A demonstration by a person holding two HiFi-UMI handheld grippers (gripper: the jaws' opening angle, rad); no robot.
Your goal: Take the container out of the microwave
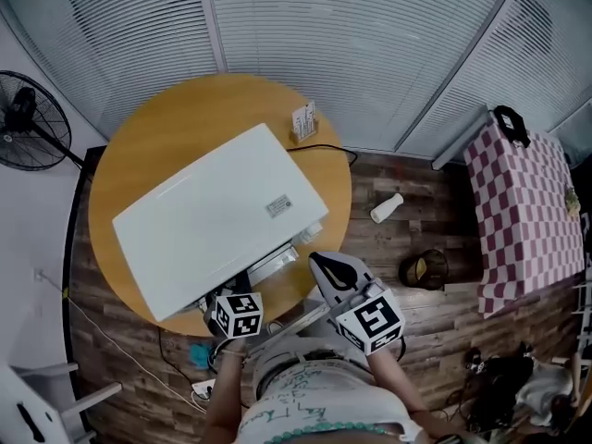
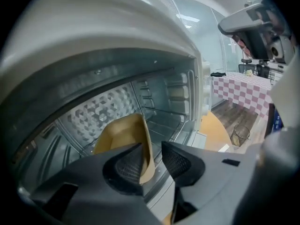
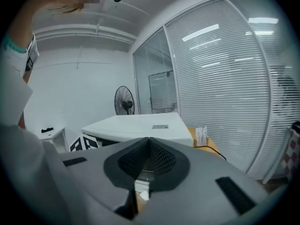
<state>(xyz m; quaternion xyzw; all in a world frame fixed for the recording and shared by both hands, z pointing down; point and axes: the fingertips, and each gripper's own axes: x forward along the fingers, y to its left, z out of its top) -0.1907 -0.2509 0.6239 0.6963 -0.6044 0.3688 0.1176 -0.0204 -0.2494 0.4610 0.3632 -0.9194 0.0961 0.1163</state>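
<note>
Inside the open microwave (image 2: 93,41), which stands at the near edge of the round table (image 1: 148,128), the tan container (image 2: 119,132) sits toward the front of the cavity. The left gripper (image 2: 151,144) reaches in with its jaws apart, the container's right wall between them. The right gripper (image 3: 149,139) hangs by the table's near edge, jaws together on nothing.

Microwave (image 1: 213,215): white, boxy, flat-topped; stood on round wooden table (image 1: 139,146); door open, grey metal cavity exposed.
Container (image 2: 123,134): tan paper tub, open-topped, upright; sat low inside the cavity, toward the front opening.
</note>
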